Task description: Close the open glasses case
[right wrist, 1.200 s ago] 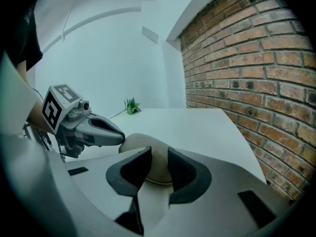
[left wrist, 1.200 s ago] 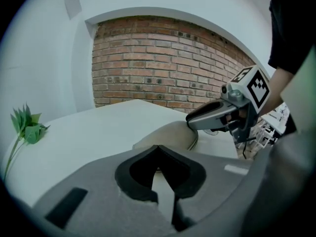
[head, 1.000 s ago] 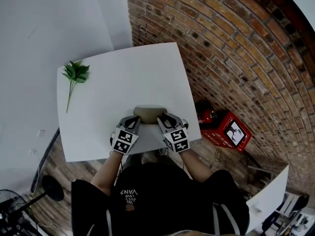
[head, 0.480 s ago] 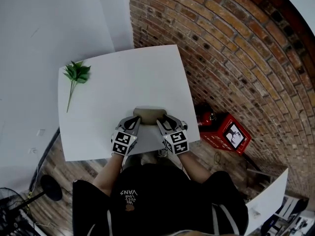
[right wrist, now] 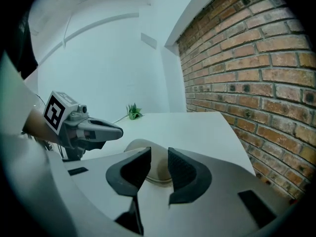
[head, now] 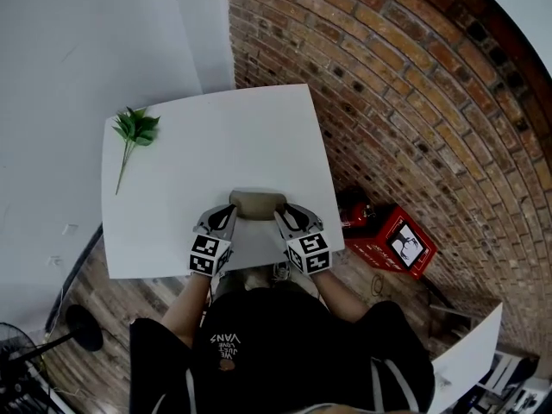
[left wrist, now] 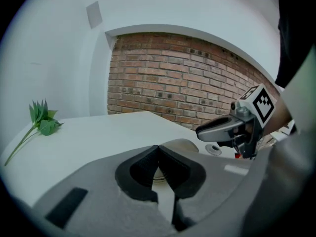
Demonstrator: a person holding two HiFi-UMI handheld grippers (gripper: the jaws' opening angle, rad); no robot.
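Case (head: pixel 257 203), tan and oblong, lay on the white table (head: pixel 172 188) near its close edge, crosswise between the two claws and just ahead of their tips. The only writing I could read was "VANS" on the person's black shirt (head: pixel 259 352), upside down from above, with smaller lines by it too small to make out. Each claw carried a cube of black-and-white square markers.

The left claw (left wrist: pixel 158 148) was pinched fully together, tip to tip, with nothing in it; the case's left end sat just beyond it. The right claw (right wrist: pixel 159 154) stood at a narrow gap and was closing. The case's rounded end showed through that gap, but the pads were not pressing on it.

The case had a smooth domed top with a seam low along its side. Its lid looked down or nearly down; I could not tell if it was fully closed.

A green sprig (head: pixel 134 128) lay well beyond the left claw, towards the far left corner. A red box (head: pixel 398 241) sat on the floor off to the right of the right claw, by the brick wall (head: pixel 414 102).
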